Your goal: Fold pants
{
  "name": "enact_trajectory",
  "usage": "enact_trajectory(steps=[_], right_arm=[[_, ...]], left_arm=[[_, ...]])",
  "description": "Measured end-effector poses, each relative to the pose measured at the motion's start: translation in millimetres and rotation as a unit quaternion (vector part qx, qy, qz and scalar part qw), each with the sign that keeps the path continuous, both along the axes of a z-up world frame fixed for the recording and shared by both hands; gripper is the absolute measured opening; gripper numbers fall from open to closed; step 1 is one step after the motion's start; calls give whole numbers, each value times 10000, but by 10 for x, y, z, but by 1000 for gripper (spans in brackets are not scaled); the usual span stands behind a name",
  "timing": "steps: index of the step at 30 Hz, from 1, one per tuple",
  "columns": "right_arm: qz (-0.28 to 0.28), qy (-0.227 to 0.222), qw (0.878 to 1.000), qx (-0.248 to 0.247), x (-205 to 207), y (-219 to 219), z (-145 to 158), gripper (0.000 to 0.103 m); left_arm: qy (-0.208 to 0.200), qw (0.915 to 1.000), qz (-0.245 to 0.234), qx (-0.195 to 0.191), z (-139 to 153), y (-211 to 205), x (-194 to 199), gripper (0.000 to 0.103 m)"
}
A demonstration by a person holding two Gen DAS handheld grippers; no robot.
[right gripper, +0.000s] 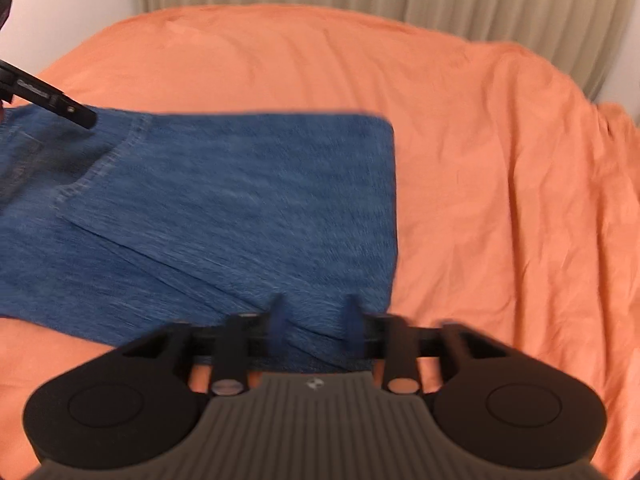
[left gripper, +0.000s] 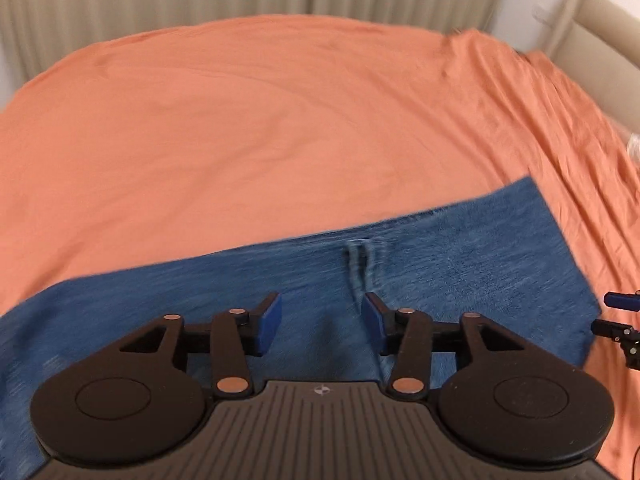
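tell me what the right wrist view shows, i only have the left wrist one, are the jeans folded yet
Observer: Yes, the jeans lie folded on the orange sheet, with one layer's edge running diagonally across the top.
Operator: is the right hand-held gripper holding them
Observer: No, the right hand-held gripper is open above the near edge, with nothing pinched.
Operator: any pocket showing
Observer: Yes, a stitched pocket shows at the far left, near the left hand-held gripper, which is open too.
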State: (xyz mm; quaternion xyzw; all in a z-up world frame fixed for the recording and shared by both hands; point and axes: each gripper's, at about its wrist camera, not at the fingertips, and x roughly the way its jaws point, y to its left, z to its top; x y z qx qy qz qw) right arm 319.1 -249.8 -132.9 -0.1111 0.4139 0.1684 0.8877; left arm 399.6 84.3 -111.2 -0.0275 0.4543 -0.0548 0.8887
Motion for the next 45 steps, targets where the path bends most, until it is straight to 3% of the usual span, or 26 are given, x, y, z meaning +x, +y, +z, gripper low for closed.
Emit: enact_trajectory(steps=[9,13,16,21,26,28,31,34,40,45], right_arm=[[1131,-499,9923,-3,-235,504,573,41],[1559,-653,9856,-104,-274,823,706,49],[1757,-635,9821,-223,-243,1043,725,50],[2224,-598,9718,-511,-153,1426,660,50],[2594,-514,9613,-779,17,1727,515,50],[2699,-429,9579,-884,104,1828,447,50],[2836,-348,9527,-1040,235,1960,328,50],[3082,-330,9442,-1112,354,2042,229,49],[3725,-282,9185,-1298,603,2241,64,44],[3669,2,9218,-1251,826,2391,-138,45]], left_arm=[[35,9919,1192,-448,565,1128,-997,63],[-249,9772,1936,-838,581,1650,-1466,70],[-239,9662,2367,-989,441,1978,-1719,70],[-303,9379,3054,-1617,26,2376,-2014,74],[-515,8939,3617,-2598,-483,2678,-2218,77],[-618,8782,3704,-2963,-680,2741,-2217,77],[-870,8643,3652,-3347,-875,2781,-2144,80],[-969,8643,3625,-3350,-960,2812,-1981,80],[-1076,8732,3560,-3149,-1044,2830,-1723,78],[-1070,8789,3595,-2946,-1065,2842,-1564,68]])
